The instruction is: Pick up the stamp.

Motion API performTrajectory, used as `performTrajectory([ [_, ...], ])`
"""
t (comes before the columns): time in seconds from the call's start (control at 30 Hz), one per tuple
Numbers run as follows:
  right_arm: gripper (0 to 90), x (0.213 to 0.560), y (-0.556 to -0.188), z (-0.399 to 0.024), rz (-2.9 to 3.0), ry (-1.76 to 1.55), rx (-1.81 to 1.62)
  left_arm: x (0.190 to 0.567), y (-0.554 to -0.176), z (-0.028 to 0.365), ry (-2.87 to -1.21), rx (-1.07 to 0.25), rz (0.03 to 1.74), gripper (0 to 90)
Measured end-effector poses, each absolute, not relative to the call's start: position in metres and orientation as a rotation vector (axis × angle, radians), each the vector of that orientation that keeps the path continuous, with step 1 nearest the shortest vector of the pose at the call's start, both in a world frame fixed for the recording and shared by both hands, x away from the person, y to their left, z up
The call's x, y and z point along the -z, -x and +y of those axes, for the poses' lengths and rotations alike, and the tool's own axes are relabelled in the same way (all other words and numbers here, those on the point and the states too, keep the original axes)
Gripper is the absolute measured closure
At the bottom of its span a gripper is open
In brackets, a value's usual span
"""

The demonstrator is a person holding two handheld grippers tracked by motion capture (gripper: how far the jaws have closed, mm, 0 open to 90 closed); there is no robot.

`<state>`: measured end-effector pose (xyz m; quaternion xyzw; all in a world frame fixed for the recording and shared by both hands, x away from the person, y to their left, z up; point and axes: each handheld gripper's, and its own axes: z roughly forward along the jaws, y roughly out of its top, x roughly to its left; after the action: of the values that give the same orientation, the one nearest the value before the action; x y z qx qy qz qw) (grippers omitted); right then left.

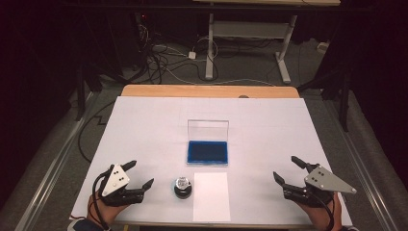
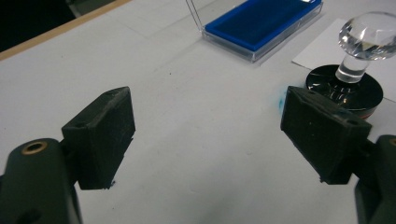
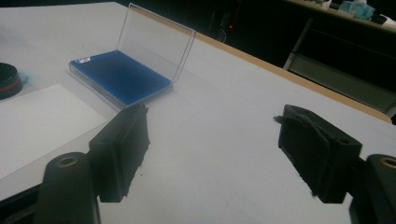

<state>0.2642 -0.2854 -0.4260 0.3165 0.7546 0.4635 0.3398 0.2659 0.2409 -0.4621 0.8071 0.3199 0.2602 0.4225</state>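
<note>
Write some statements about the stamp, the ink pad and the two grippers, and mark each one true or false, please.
1. The ink pad case has its clear lid open. True.
2. The left gripper holds the stamp. False: its fingers are open and empty, and the stamp stands on the table beside them.
3. The sheet of paper lies nearer to the person than the ink pad case does. True.
4. The right gripper is shut on the paper. False: it is open, and away from the paper.

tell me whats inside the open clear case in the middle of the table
A dark blue ink pad fills the base of the clear case, whose lid stands upright at the back. Whatever lies beneath the pad is covered.
</note>
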Motion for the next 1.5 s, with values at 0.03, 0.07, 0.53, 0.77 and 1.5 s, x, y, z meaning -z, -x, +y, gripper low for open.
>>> performTrajectory([
  [0.03, 24.7, 0.426, -0.264, -0.286, 1.964, -0.828, -1.209, 0.464, -0.267, 0.239, -2.042, -0.653, 0.8, 16.8],
  [0.07, 24.7, 0.426, -0.264, -0.286, 1.964, -0.828, -1.209, 0.464, -0.267, 0.239, -2.042, -0.653, 0.8, 16.8],
  [0.53, 23.1, 0.426, -0.263, -0.281, 1.958, -0.813, -1.19, 0.46, -0.262, 0.233, -2.049, -0.644, 0.75, 16.4],
  [0.77, 21.7, 0.423, -0.261, -0.278, 1.952, -0.769, -1.204, 0.459, -0.259, 0.226, -2.062, -0.633, 0.716, 16.4],
  [1.5, 18.7, 0.421, -0.258, -0.257, 1.963, -0.692, -1.255, 0.466, -0.253, 0.219, -2.121, -0.57, 0.687, 16.8],
])
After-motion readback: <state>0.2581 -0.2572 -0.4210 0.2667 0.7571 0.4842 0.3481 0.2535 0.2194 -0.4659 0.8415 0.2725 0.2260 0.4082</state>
